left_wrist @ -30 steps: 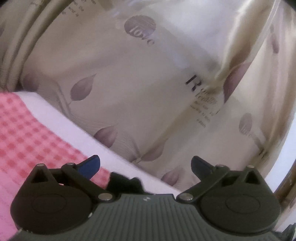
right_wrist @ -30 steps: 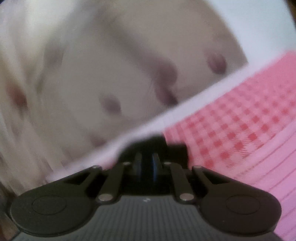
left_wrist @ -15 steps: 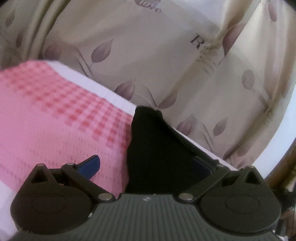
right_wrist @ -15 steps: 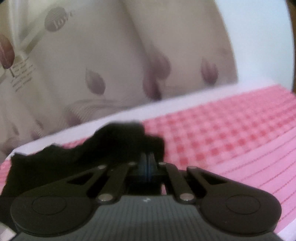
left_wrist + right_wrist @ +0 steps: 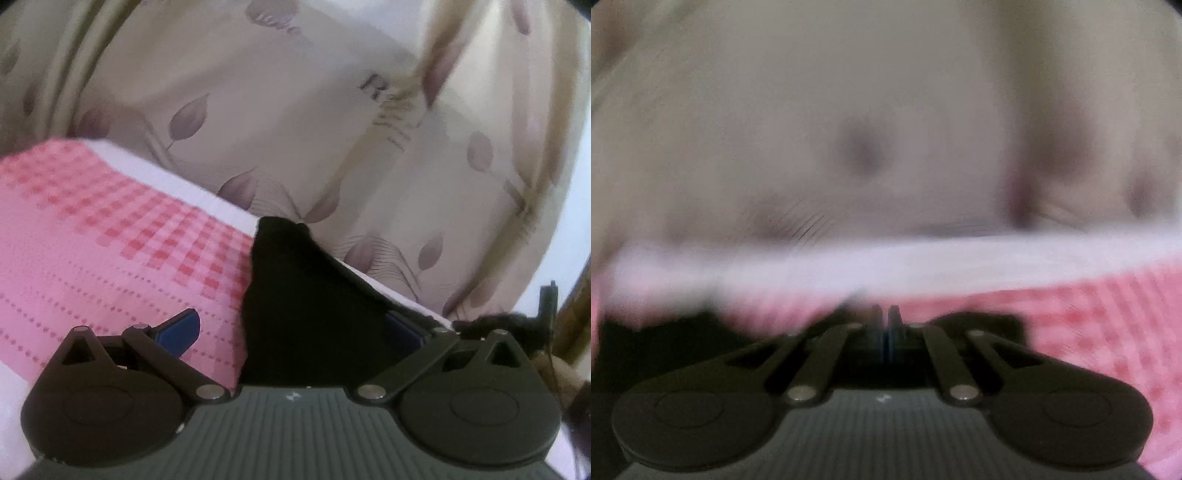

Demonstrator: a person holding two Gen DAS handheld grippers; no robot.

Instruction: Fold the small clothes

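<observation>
The left claw (image 5: 291,332) has its jaws wide apart, w/ the black garment (image 5: 306,306) lying between them but not pinched; probably it waits there to take that end for a fold. The right claw (image 5: 885,323) is together; dark cloth sits under it, but the view is blurred, so a grip is only likely. The garment lies on the pink checked bed cover (image 5: 110,236), long axis running away from the left claw, narrow end twd the curtain (image 5: 295,129).
</observation>
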